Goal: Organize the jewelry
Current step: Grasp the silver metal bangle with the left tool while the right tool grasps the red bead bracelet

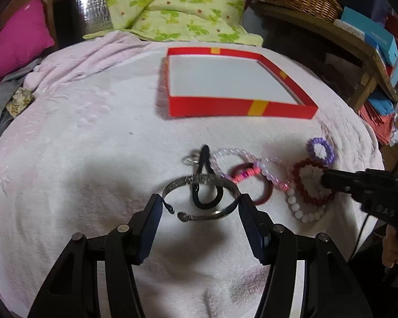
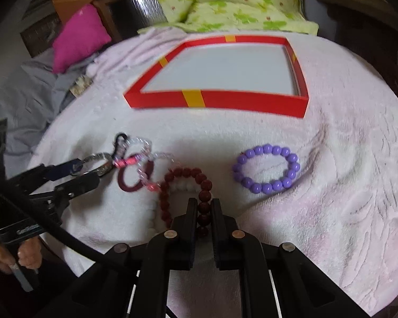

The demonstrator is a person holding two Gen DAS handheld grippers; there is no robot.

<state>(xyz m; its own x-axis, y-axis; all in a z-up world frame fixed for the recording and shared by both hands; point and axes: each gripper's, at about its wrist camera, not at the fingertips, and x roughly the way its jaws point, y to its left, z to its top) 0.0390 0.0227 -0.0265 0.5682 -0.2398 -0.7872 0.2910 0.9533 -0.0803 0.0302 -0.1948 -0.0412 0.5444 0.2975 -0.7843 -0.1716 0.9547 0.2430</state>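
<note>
Risk: right gripper (image 2: 204, 206) clamped on dark-red round-bead bracelet (image 2: 183, 182), left gripper (image 1: 200, 206) open around silver metal cuff bangle (image 1: 199, 180), both tangled in near-edge pile on white blanket (image 1: 92, 159)—lifting drags neighbours; red shallow cardboard box (image 1: 241, 106) empty.

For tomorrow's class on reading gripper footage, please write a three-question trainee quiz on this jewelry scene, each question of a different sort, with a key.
1. True or false: the red box already holds jewelry.
2. Which bracelet is the right gripper closed on? A) purple bead bracelet B) dark red bead bracelet C) silver cuff bangle
3. Fill in: the left gripper is open, its fingers on either side of the ____.

Key: 1 false, the box is empty; 2 B; 3 silver cuff bangle.
</note>
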